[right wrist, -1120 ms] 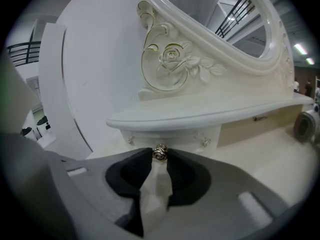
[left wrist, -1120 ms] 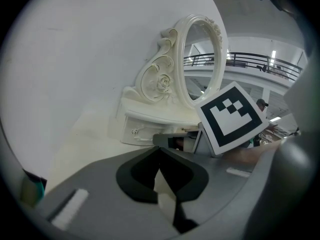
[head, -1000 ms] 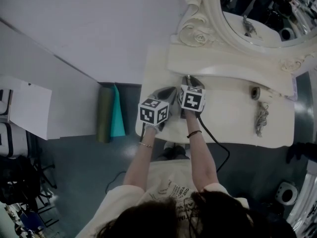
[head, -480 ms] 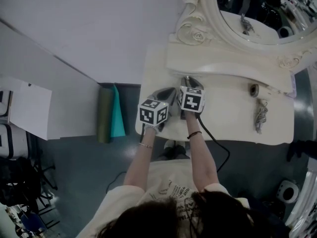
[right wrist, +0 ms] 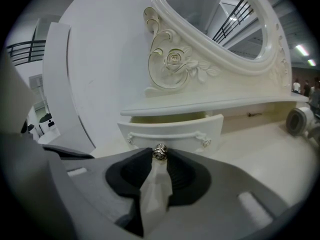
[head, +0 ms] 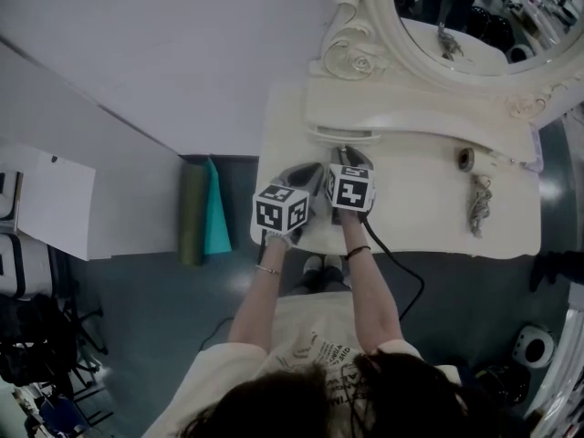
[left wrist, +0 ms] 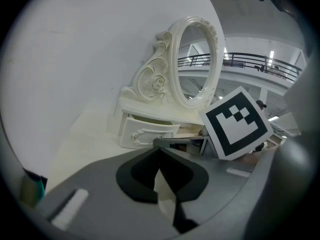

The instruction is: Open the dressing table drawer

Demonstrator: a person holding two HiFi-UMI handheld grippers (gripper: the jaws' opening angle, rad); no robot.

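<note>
The drawer (right wrist: 172, 129) sits straight ahead of the right gripper (right wrist: 159, 157), just past its tips. Its front faces back along the jaws. Its long axis runs crosswise to them, side to side. It stands partly out from under the shelf (right wrist: 210, 105), with a shadowed gap showing above its top edge.

There is one drawer, with one small knob (right wrist: 160, 151) at the middle of its front, one oval mirror (right wrist: 215, 19) above the shelf, and two grippers.

The drawer is cream, like the table (right wrist: 265, 149). It has a raised curved moulding across the front that ends in a rosette at each side. The knob is a dull metal, shaped like a little rose.

The right gripper's jaws are clamped on the knob at their very tips. The left gripper (left wrist: 159, 151) sits just to the right one's left, a little farther from the drawer. Its jaws are closed tip to tip, with nothing between them.
</note>
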